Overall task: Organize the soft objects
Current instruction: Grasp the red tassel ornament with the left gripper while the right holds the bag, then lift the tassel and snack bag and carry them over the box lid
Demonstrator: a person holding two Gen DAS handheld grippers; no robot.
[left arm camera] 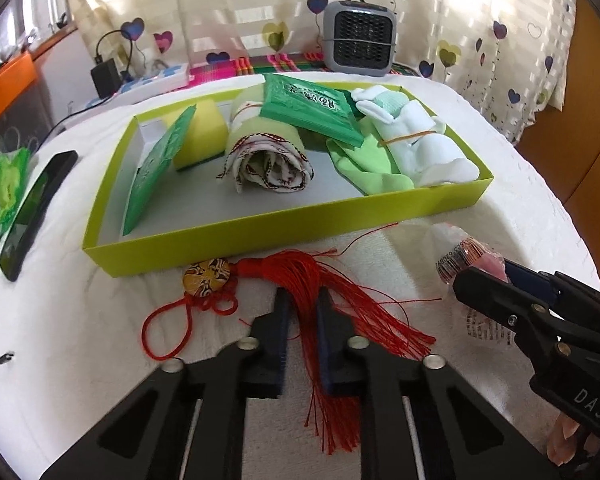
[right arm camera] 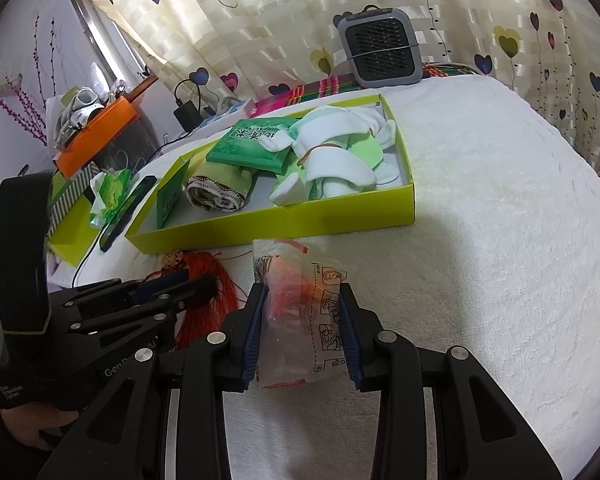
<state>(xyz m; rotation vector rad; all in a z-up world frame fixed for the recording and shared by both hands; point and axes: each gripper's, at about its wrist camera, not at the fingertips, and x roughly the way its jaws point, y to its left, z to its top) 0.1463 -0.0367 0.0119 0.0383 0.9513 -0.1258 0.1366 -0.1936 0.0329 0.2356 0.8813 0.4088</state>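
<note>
Left hand-held gripper (left arm camera: 302,308) pinches red tassel (left arm camera: 320,280) just beside tray's near wall (left arm camera: 260,236).

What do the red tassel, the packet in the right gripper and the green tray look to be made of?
Tassel: fine glossy thread, probably silk-like synthetic; loose strands splay. Packet: thin clear plastic film, printed, crinkled, contents show through. Tray: likely matte cardboard; thin straight walls, folded corners.

bright daylight through the backlit curtain (left arm camera: 260,4), soft shadows, strong fisheye bending, dark vignetted corners, slight blur
</note>
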